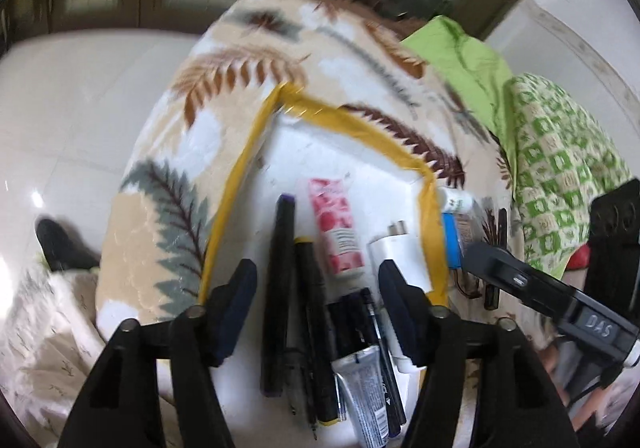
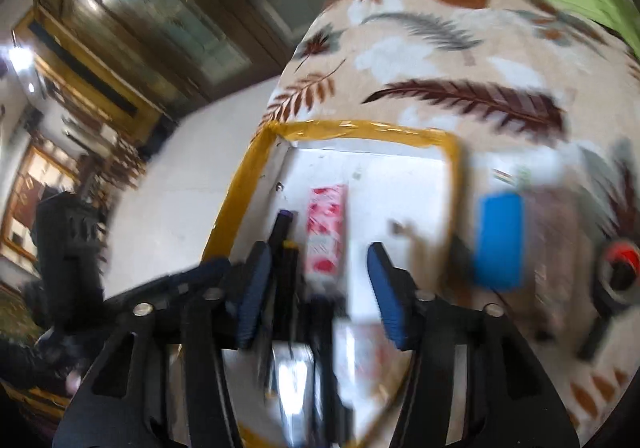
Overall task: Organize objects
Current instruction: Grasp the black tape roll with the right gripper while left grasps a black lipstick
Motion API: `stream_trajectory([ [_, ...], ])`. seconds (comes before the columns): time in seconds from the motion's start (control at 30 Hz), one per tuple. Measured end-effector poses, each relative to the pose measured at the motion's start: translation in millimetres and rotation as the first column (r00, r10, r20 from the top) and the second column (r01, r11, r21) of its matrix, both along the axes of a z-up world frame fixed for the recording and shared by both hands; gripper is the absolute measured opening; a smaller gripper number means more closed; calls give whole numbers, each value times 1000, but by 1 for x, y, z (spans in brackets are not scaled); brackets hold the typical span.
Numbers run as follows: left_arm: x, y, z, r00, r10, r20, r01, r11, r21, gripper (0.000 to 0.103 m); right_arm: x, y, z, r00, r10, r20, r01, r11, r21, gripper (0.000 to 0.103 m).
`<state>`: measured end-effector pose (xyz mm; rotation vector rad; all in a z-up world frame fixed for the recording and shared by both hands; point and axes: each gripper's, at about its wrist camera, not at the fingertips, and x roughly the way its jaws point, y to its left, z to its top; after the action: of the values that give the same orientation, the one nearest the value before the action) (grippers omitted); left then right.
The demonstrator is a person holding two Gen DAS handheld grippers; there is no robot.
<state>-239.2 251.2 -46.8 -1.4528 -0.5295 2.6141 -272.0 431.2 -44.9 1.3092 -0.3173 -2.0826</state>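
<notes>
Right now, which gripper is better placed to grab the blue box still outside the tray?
Likely right. The blue box lies on the blanket just beyond the yellow-taped tray rim, nearer the right gripper, which is open and empty. The left gripper hovers open over the pens inside the tray.

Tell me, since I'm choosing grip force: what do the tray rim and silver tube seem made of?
Tray rim: looks like glossy yellow tape, with wrinkles and glare. Silver tube: probably soft metal or foil laminate, shiny and creased.
</notes>
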Motion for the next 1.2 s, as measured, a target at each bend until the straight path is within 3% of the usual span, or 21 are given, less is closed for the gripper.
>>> stream_trajectory([
  [0.07, 10, 17, 15, 998, -25, -52, 23, 999, -33, 64, 11, 30, -1, 1000, -29, -1, 29, 1000, 4, 52],
  [0.2, 24, 68, 43, 991, -115, -73, 115, 993, -3, 70, 32, 109, -14, 989, -146, 27, 145, 988, 50, 52],
  [0.3, 20, 115, 45, 988, -154, -7, 154, 988, -13, 71, 34, 157, -22, 965, -252, 71, 246, 966, 79, 52],
  [0.4, 22, 147, 30, 982, -181, 61, 176, 981, 80, 71, 26, 192, -28, 930, -353, 108, 346, 935, 78, 52],
  [0.47, 33, 158, 20, 983, -181, 40, 178, 980, 86, 71, 19, 200, -29, 918, -377, 124, 370, 926, 76, 52],
  [0.57, 44, 160, 8, 982, -183, 42, 182, 983, 21, 71, 9, 198, -30, 916, -384, 115, 372, 922, 109, 52],
  [0.67, 41, 148, 0, 986, -152, 64, 147, 986, 82, 71, -10, 188, -33, 920, -378, 107, 362, 922, 139, 52],
  [0.83, 37, 149, -9, 985, -150, 89, 145, 987, 63, 71, -43, 177, -47, 915, -384, 121, 358, 913, 194, 52],
  [0.97, 38, 160, -8, 979, -185, 87, 184, 983, 25, 71, -50, 165, -62, 927, -360, 105, 320, 905, 281, 20],
  [1.2, 25, 199, -7, 951, -294, 97, 301, 951, -68, 71, -5, 205, -50, 894, -438, 91, 417, 890, 183, 17],
])
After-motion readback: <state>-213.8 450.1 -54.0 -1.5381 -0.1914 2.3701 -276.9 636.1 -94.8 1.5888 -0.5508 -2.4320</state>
